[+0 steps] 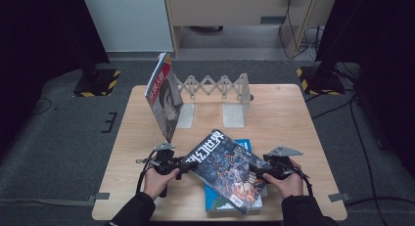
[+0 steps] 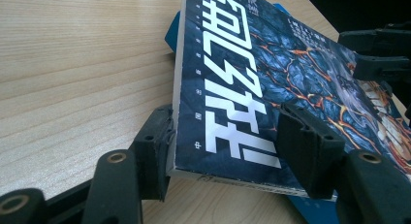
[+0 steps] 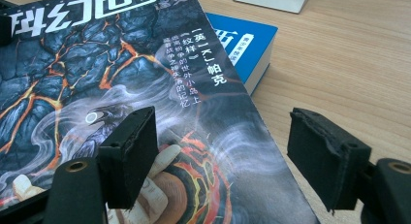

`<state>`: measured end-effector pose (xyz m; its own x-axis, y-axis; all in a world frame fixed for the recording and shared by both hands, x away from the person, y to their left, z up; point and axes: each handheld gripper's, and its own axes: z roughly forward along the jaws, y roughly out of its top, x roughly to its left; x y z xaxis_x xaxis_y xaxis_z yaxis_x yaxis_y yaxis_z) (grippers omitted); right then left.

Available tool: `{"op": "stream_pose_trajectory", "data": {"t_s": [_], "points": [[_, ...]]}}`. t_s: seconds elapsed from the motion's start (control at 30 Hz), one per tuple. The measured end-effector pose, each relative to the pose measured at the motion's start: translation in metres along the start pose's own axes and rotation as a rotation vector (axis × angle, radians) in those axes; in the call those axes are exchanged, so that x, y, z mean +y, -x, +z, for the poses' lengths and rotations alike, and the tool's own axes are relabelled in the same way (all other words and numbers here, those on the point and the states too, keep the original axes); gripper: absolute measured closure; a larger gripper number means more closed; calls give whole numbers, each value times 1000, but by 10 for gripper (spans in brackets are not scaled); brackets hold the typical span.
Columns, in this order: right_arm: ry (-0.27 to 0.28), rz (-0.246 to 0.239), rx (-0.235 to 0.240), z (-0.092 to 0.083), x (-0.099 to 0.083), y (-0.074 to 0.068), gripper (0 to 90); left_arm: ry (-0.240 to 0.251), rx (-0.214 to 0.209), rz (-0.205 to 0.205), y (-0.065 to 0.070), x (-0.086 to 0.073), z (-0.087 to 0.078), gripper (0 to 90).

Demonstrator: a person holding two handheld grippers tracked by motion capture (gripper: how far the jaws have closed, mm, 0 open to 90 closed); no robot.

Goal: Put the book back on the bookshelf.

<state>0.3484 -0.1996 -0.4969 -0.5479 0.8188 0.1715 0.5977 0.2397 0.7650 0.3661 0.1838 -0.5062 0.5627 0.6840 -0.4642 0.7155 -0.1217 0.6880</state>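
A dark magazine (image 1: 225, 169) with a lava-crack cover and white title lies askew on a blue book (image 1: 215, 199) near the table's front edge. My left gripper (image 1: 188, 165) straddles its spine corner. In the left gripper view the magazine (image 2: 232, 88) sits between the jaws: one pad (image 2: 155, 151) touches the spine edge, the other pad (image 2: 305, 151) stands over the cover, with a gap left. My right gripper (image 1: 259, 173) is at the opposite edge. In the right gripper view its gripper (image 3: 223, 156) is wide open, one pad (image 3: 128, 151) over the cover (image 3: 121, 64), the other beside the edge.
A second magazine (image 1: 164, 96) leans upright against a folding bookend rack (image 1: 215, 86) at the back of the wooden table (image 1: 284, 118). The rack's white base plates stand behind the blue book (image 3: 242, 44). The person's hands and dark sleeves come in at the front edge.
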Motion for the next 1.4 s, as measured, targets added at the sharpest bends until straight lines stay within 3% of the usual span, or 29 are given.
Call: {"op": "stream_pose_trajectory", "data": {"t_s": [0.2,0.33,0.43,0.57,0.67,0.9,0.97,1.17,1.23,1.33,1.4], "points": [[3,-2,2,0,0,0,262,-10,-14,2,-3,-2,6,341],[2,-1,2,0,0,0,262,-15,-66,-31,-6,-4,14,269],[2,1,3,1,0,0,262,-19,-92,-52,-8,-4,16,268],[5,2,2,1,0,-1,264,-23,-66,-31,-4,-1,13,302],[9,2,2,1,0,0,264,-13,-53,-36,0,4,4,387],[11,3,3,1,-1,0,267,61,-153,-85,7,14,-16,572],[22,-2,2,2,-2,0,265,43,-155,-67,9,17,-16,571],[23,8,6,2,-2,0,268,24,-153,-93,4,21,-2,551],[26,0,6,3,-2,0,268,-3,-182,-107,3,22,5,537],[27,-1,6,3,-2,0,267,-17,-169,-93,7,23,12,557],[27,-1,6,3,-2,0,267,-11,-179,-107,7,24,11,581]]}}
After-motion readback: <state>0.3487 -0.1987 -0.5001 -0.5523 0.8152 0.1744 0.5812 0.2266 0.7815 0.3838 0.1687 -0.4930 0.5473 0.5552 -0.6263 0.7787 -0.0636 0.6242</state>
